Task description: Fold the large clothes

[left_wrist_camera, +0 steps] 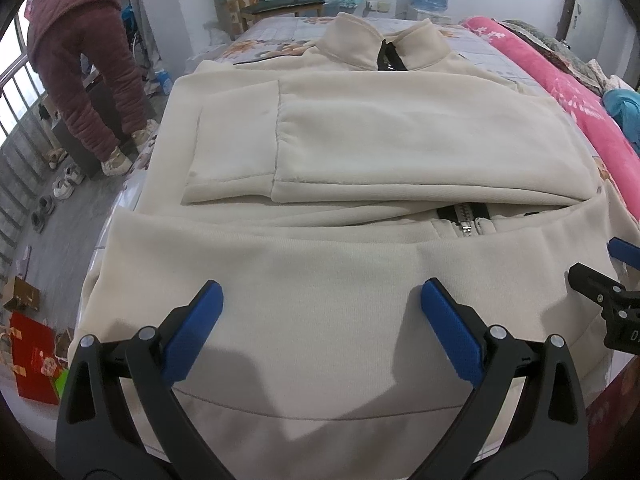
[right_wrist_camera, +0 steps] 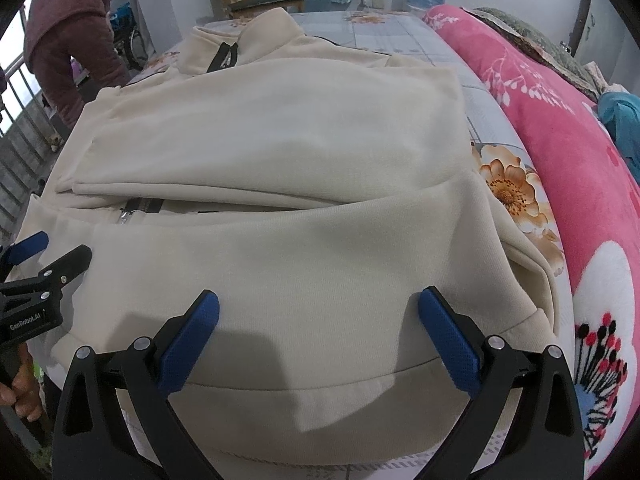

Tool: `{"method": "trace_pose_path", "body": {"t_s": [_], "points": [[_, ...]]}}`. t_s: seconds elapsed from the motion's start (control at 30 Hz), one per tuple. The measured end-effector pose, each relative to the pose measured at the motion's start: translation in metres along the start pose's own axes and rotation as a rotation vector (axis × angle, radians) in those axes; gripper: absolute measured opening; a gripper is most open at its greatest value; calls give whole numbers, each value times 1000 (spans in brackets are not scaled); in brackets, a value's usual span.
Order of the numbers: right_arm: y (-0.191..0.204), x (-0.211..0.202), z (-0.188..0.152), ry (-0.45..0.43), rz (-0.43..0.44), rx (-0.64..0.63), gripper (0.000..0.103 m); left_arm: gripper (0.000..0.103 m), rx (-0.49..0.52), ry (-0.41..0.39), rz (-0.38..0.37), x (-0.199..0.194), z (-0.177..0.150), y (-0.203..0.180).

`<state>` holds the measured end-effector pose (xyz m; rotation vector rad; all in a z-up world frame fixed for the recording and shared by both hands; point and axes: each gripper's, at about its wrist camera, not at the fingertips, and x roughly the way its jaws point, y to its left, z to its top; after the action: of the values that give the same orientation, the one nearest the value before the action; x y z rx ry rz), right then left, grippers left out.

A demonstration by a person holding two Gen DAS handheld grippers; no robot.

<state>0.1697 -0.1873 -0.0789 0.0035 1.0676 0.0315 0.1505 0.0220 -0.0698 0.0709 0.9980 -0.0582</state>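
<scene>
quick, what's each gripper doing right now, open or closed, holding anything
Left gripper: open, holding nothing, above the cream jacket's hem.
Right gripper: open, holding nothing, above the same hem.

You are working in a home bedroom; the bed (right_wrist_camera: 400,32) under you wears a flowered sheet, and a pink blanket (right_wrist_camera: 560,152) is rolled along its right side. Beyond it a wooden chair (left_wrist_camera: 280,4) stands by the wall; shoes (left_wrist_camera: 64,184) sit in a row on the floor beside a barred window (left_wrist_camera: 20,76), where a person (left_wrist_camera: 80,48) in quilted clothes bends over.
</scene>
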Motion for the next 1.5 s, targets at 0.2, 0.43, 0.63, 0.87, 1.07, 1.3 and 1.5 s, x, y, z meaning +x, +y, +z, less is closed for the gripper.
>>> {"method": "trace_pose_path", "body": {"t_s": [0.2,0.43,0.63,0.87,1.07,1.3,1.5], "points": [[-1,-1,-1,6,24,-43,97,96,35,-35,2,-12,4,-2],[1,-1,-1,32,47,-92,97,95,69,-161,-37,-55,25,6],[0,-11,13,85,115,-113,97,95,87,-233,-107,-83,59,20],[2,-65,85,-87,250,-162,97,75,53,-293,-197,-79,127,45],[1,-37,182,-126,299,-143,97,64,-7,-254,-281,-20,203,44],[-6,58,276,-42,321,-15,83,63,-18,-112,-331,79,274,15],[-4,119,316,-4,327,31,75,63,-24,-75,-280,129,300,2]]}}
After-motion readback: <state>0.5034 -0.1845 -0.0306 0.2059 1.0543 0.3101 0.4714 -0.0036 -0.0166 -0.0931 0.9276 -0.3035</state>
